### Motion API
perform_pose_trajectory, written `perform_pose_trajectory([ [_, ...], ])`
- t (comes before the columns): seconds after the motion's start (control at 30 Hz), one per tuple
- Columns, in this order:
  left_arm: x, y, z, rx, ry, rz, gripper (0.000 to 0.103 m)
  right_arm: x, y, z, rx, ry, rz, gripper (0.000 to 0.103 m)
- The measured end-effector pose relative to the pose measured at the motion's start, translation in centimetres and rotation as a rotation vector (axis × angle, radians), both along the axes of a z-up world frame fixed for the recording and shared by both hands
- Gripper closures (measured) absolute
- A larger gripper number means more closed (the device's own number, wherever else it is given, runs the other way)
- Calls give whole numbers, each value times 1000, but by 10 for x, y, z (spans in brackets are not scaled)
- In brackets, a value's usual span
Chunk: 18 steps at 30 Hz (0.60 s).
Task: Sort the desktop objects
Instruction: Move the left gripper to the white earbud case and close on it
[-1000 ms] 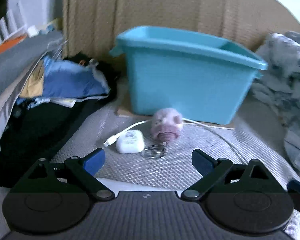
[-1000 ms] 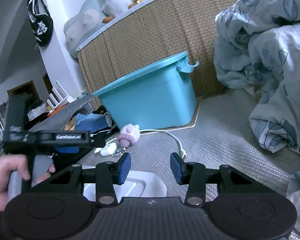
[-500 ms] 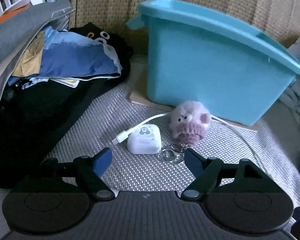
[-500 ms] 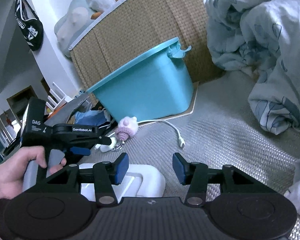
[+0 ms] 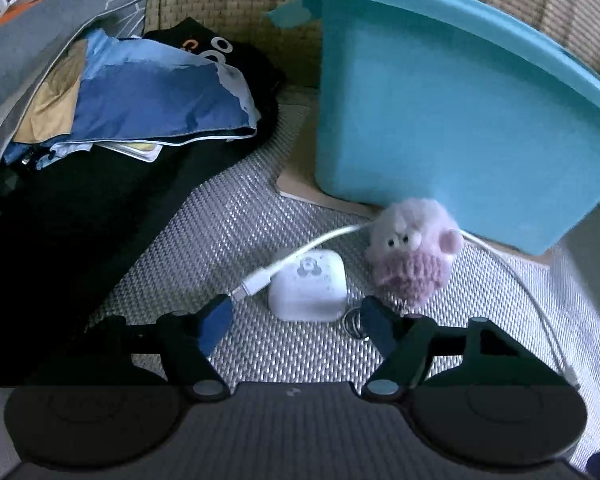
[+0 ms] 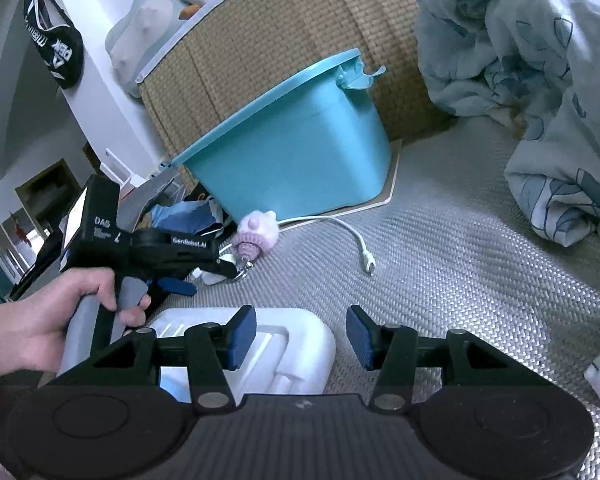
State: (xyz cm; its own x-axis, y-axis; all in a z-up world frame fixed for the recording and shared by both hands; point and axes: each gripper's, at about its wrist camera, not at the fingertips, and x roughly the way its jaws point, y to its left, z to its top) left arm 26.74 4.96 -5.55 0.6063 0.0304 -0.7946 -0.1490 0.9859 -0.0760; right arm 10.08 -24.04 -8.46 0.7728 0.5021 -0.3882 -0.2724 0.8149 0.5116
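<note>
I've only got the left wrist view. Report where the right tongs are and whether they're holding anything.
Observer: The right tongs are open and empty, hovering over a white plastic container on the mat.
Operator: Give me what's right of the bin.
Observer: A crumpled floral duvet is heaped there, beside the teal bin.
Operator: Check the left tongs from the side.
Observer: The left tongs are open and low by the mat. One finger tip is at the key ring of the plush; I cannot tell whether it touches.
</note>
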Motion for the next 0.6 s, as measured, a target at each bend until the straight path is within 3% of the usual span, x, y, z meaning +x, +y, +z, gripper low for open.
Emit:
perform_pose_trajectory([
  [0.4,20,-5,-3,33,50,18,34,1,-1,-3,20,38,-12,49],
  [0.5,19,-8,-3,54,47,14,41,1,-1,-4,23,43,-9,49],
  [0.57,18,-10,0,66,38,3,56,1,-1,-4,24,44,-11,49],
  [0.6,17,-11,1,73,34,-3,56,1,-1,-4,25,44,-14,49],
])
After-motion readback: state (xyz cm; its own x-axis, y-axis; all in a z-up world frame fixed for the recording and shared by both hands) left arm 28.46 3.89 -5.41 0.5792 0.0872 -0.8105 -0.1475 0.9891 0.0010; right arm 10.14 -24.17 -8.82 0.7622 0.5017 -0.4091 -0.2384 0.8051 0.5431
